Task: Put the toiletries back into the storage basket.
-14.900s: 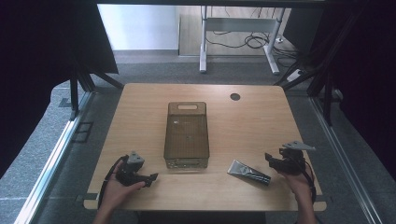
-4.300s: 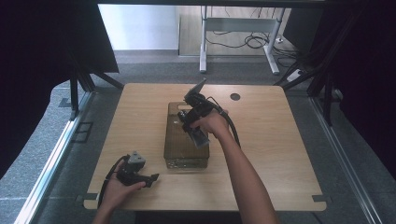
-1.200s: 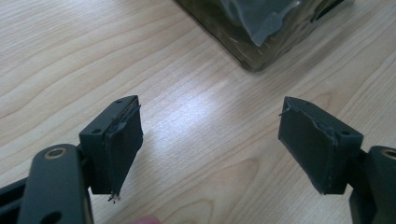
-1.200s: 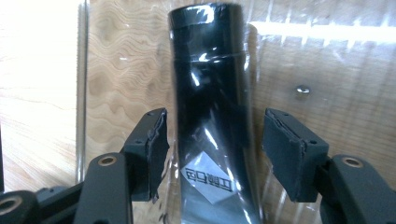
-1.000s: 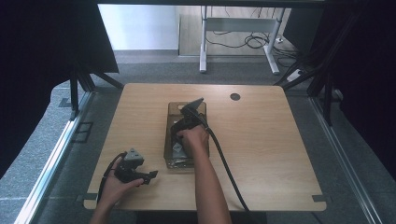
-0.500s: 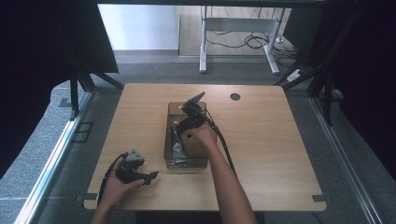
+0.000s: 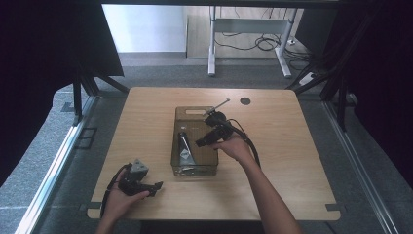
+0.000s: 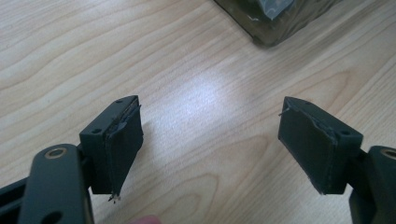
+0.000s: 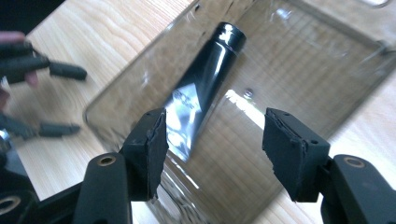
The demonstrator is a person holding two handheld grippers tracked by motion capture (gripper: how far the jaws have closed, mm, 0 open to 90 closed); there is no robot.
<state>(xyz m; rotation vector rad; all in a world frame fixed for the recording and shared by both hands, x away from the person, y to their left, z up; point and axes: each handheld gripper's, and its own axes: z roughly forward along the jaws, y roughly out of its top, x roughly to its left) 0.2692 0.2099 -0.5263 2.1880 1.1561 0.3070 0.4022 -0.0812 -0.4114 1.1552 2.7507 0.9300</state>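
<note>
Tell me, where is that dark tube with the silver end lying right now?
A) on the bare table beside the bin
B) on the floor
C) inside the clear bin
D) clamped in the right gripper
C: the tube lies flat on the bottom of the clear bin, while the right gripper hangs open above it, holding nothing.

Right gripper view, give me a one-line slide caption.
Open right tool above a clear bin holding a dark tube.

Table [image 7: 292, 146] evenly lit, dark surrounds; glare patch on wood in left gripper view; bin [image 9: 299, 70] reflections, left edge blurred.
</note>
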